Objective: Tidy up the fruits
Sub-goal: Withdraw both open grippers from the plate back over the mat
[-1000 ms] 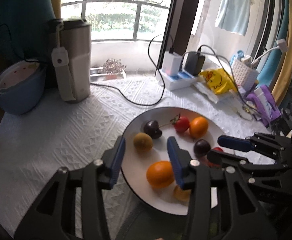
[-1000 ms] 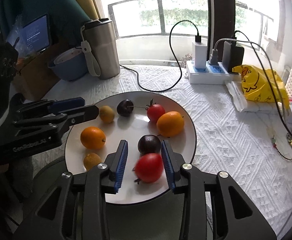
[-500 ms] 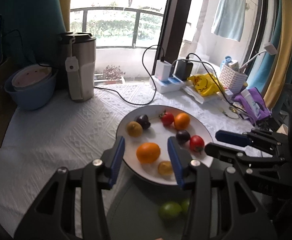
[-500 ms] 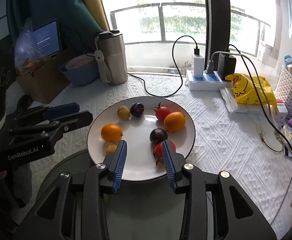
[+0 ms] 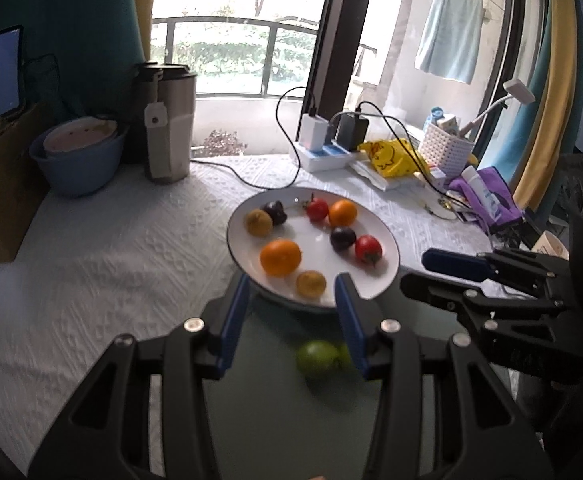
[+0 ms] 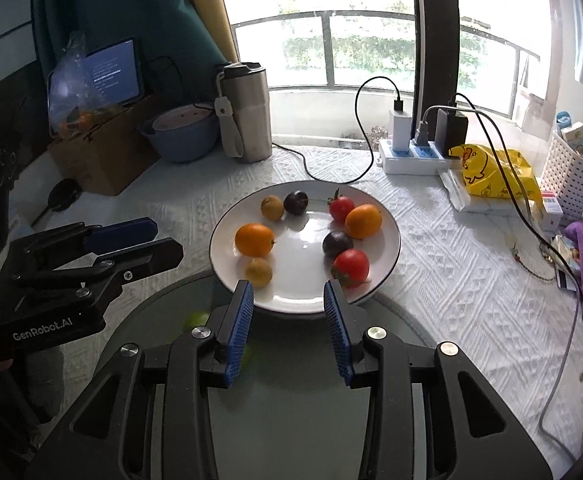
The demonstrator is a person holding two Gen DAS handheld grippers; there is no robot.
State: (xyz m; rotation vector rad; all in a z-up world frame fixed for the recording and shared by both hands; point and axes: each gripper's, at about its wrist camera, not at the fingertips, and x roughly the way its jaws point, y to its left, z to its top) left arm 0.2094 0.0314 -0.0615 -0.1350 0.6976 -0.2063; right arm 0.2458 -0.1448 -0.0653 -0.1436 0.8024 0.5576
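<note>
A white plate [image 5: 387, 276] [image 6: 391, 240] holds several fruits: an orange [image 5: 280, 257] [image 6: 254, 239], a second orange [image 5: 342, 213] [image 6: 363, 221], two red tomatoes [image 5: 368, 249] [image 6: 350, 267], two dark plums [image 5: 342, 239] [image 6: 337, 243] and two small yellow fruits [image 5: 310, 283] [image 6: 258, 272]. A green fruit [image 5: 317, 358] [image 6: 196, 319] lies on the dark glass near the plate's front rim. My left gripper [image 5: 291, 300] [image 6: 139, 240] is open and empty, back from the plate. My right gripper [image 6: 288, 296] [image 5: 427, 270] is open and empty at the plate's near rim.
A steel tumbler [image 5: 167, 128], a blue bowl [image 5: 77, 160], a power strip with chargers and a cable [image 6: 415, 152], a yellow bag [image 6: 491, 172], a white basket [image 6: 571, 176] and a cardboard box [image 6: 103, 156] ring the plate on the white tablecloth [image 5: 123, 264].
Both grippers have drawn back and up from the plate. The red tomato that stood between my right fingers now lies free on the plate. The green fruit has come into view.
</note>
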